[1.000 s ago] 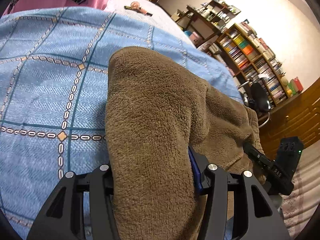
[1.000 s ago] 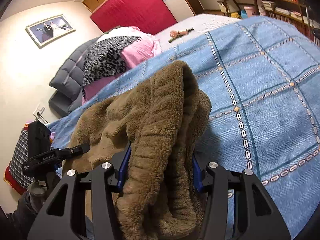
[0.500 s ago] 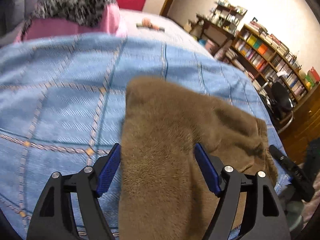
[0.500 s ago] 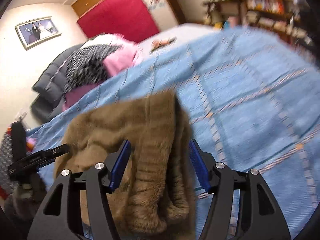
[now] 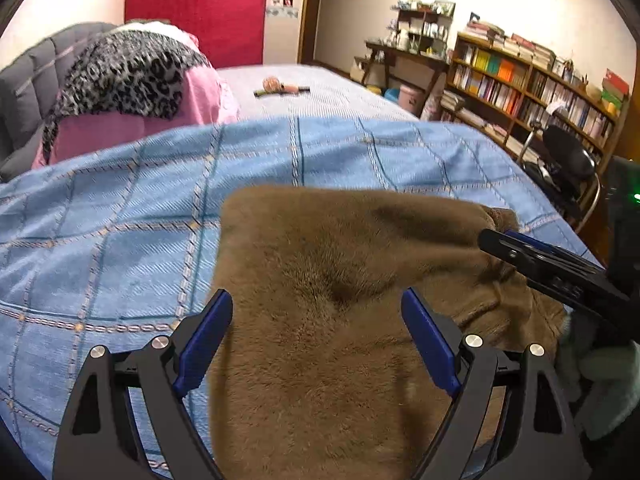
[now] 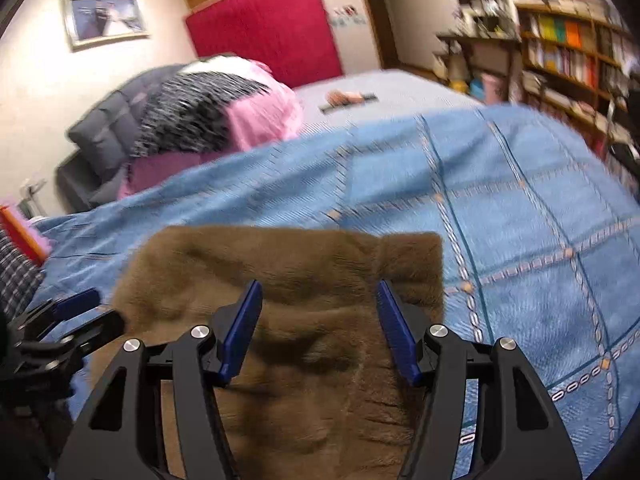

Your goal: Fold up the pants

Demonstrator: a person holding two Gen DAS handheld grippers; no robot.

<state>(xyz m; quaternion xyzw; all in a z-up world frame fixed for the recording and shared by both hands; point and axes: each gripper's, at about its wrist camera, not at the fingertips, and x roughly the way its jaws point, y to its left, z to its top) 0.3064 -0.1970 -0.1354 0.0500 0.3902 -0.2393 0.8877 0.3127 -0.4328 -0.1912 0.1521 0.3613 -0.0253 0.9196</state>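
Your left gripper (image 5: 316, 320) stands with its blue pads (image 5: 204, 336) wide apart, having just been opening; the brown fleece pants (image 5: 332, 280) lie below and between them, and neither pad presses on the cloth. From this left wrist view the pants rest folded on the blue checked bedspread (image 5: 120, 208), their far edge straight across. Your right gripper (image 5: 552, 268) reaches in from the right edge, over the pants' far right corner. Beyond the bedspread sit a pink pillow (image 5: 200, 100) with a leopard-print cloth (image 5: 128, 76) over it, and a bookshelf (image 5: 532, 92) along the right wall.

Turning to the right wrist view, your right gripper (image 6: 320, 320) also has its pads (image 6: 240, 328) apart, clear of the fleece, over the pants (image 6: 320, 272) lying flat on the bedspread (image 6: 520, 208). Your left gripper (image 6: 76, 316) shows at the left edge, beside the pants' left side. A framed picture (image 6: 104, 18) hangs on the wall, and the view is blurred
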